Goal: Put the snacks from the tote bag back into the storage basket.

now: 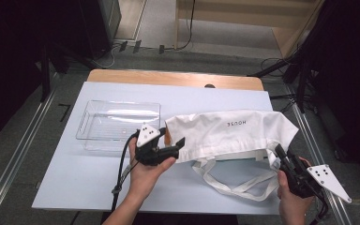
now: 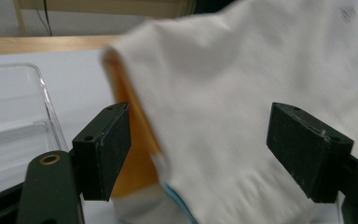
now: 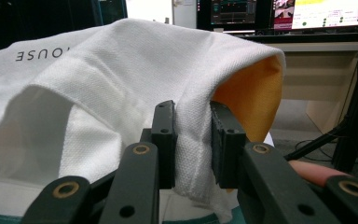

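White tote bag (image 1: 229,129) lies across the right half of the table (image 1: 65,183), printed side up, straps (image 1: 234,185) looped toward the person's edge. An orange lining shows at the bag's left corner and, in the right gripper view, at its open edge.

Left gripper (image 1: 173,140) — at the bag's left corner, held level in the person's left hand (image 1: 145,171), jaws pointing right toward the cloth. In the left gripper view (image 2: 200,154) the jaws stand wide apart; the cloth (image 2: 223,116) hangs between them, but neither pad presses on it. The picture is blurred there, so whether the left pad brushes the orange edge is hard to tell. Claw is open, nothing held.

Right gripper (image 1: 279,150) — at the bag's right end, near the table's right edge, in the person's right hand (image 1: 290,197). In the right gripper view (image 3: 192,140) the two pads are closed on a fold of the white cloth (image 3: 121,79), the fabric pinched tight between them and lifted into a hump. Claw is gripping the bag.

Clear tray (image 1: 93,136) sits left of the bag, just beyond the left gripper, apart from the cloth.
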The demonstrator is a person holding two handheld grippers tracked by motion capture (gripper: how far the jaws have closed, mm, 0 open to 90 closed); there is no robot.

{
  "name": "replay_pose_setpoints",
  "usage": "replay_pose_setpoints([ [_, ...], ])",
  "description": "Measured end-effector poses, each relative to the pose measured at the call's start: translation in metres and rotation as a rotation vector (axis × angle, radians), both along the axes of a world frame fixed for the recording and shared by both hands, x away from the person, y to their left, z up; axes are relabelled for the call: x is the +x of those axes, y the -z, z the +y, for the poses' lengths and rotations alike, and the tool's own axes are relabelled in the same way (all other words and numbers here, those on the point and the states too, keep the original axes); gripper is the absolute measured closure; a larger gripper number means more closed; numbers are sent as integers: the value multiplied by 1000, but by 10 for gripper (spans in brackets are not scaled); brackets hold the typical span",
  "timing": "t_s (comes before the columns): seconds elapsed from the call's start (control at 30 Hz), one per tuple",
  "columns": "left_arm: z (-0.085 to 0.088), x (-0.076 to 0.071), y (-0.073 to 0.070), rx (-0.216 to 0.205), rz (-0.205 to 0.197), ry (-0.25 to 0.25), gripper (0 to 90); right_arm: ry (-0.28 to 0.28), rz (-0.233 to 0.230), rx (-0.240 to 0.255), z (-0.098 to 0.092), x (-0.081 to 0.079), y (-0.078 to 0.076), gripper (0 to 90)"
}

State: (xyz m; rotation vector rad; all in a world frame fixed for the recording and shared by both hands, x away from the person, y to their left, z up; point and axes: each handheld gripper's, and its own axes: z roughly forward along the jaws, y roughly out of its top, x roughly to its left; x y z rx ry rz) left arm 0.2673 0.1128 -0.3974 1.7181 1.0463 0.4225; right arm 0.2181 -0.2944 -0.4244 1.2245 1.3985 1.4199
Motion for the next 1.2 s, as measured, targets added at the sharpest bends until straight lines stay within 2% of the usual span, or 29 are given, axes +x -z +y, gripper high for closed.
replay_pose_setpoints([
  [0.03,0,0,0,0,0,0,199,0,4,1,0,0,0,755],
  [0.1,-7,-16,16,30,26,53,152,4,8,5,1,1,0,753],
  [0.13,-11,-21,21,48,26,57,139,6,7,5,1,1,0,753],
  [0.17,-11,-21,21,48,26,57,138,6,7,5,1,1,0,753],
  [0.2,-18,-27,29,65,42,43,137,7,8,7,2,1,0,751],
  [0.23,-18,-27,29,65,42,43,131,7,8,7,2,1,0,751],
  [0.33,-31,-30,37,149,19,-11,133,13,9,12,3,1,-1,751],
  [0.43,-31,-25,35,153,17,-73,149,14,10,11,4,-1,0,749],
  [0.47,-28,-23,29,134,-3,-87,154,14,7,6,3,-1,0,750],
  [0.5,-28,-23,29,134,-3,-87,159,14,7,6,3,-1,0,750],
  [0.57,-25,-22,19,123,-45,-98,176,18,10,5,1,-1,1,748],
  [0.6,-23,-22,14,111,-59,-97,229,23,13,11,0,-2,2,747],
  [0.63,-20,-21,6,78,-82,-81,261,25,11,10,0,-2,2,747],
  [0.67,-20,-21,6,78,-82,-81,287,25,13,7,0,-2,3,747],
  [0.7,-18,-20,-2,58,-109,-81,300,25,15,3,0,-3,3,746],
  [0.8,-18,-19,-11,34,-141,-67,355,33,15,-13,1,-4,4,743],
  [1.07,-23,-14,-24,25,-183,-14,515,46,23,-28,2,-5,4,732],
  [1.1,-24,-13,-25,24,-184,-8,550,55,27,-30,2,-5,4,681],
  [1.2,-27,-12,-30,10,-193,11,580,68,40,-23,3,-5,1,527],
])
